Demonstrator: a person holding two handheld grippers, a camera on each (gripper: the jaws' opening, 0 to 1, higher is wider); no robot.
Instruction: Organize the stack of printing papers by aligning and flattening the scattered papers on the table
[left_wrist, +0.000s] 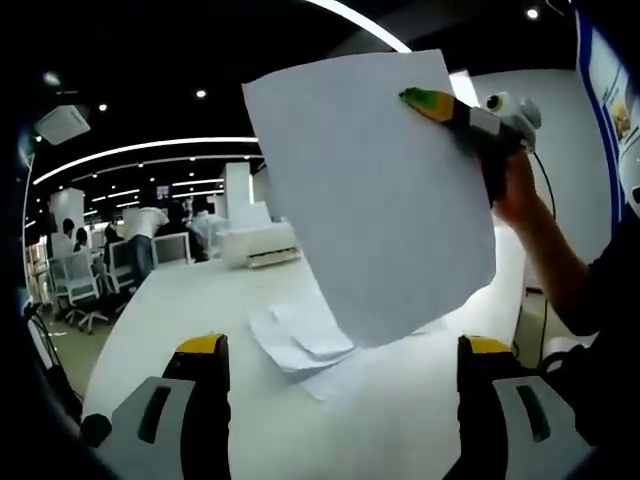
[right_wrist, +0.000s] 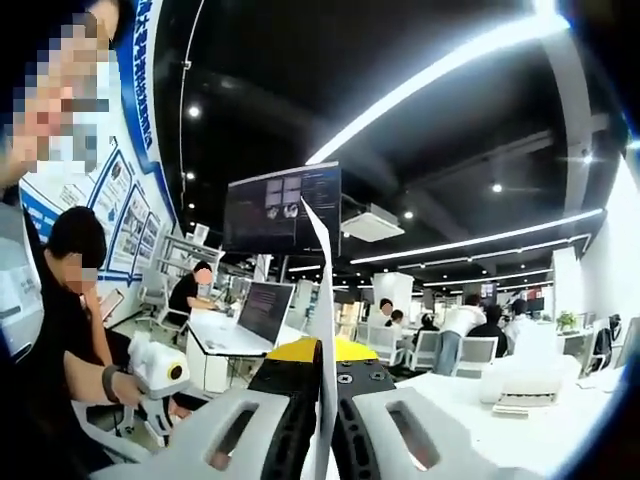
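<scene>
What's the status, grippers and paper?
Right gripper shut on lifted sheet. Left gripper open, empty. Scattered papers on table, unaligned. Nothing blocking.
</scene>
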